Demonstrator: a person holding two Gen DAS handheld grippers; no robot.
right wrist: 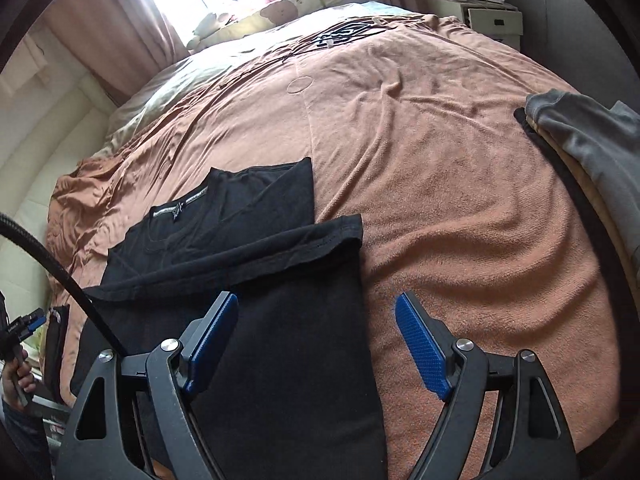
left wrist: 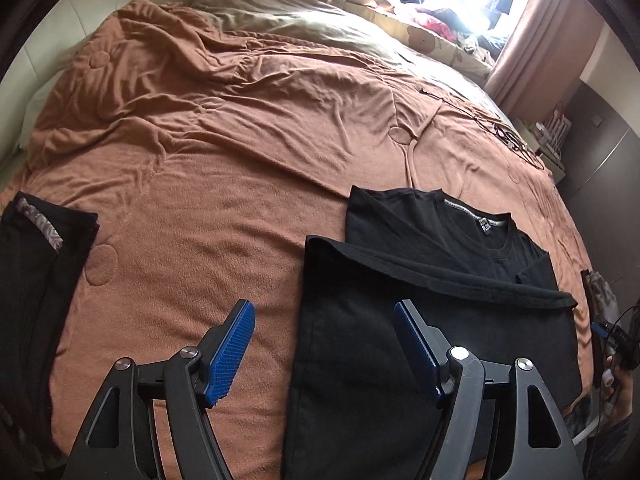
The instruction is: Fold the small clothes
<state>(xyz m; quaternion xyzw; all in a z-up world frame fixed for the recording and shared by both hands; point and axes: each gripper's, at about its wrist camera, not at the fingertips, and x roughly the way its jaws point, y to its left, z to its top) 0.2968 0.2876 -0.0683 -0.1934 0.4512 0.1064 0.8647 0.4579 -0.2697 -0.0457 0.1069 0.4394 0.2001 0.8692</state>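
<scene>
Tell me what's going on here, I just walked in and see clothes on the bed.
A person is folding a black T-shirt on the brown blanket. Its bottom half is already folded up toward the collar. The left hand-held gripper and right hand-held gripper are both open above it, holding nothing. Another folded dark garment lies to the left, and a pile of clothes waits on the right.

The left hand-held gripper (left wrist: 322, 326) points down and forward. Its two blue fingers stand wide apart with nothing between them. The right hand-held gripper (right wrist: 316, 320) does the same. A hand (right wrist: 18, 376) holds the left one's handle.
</scene>
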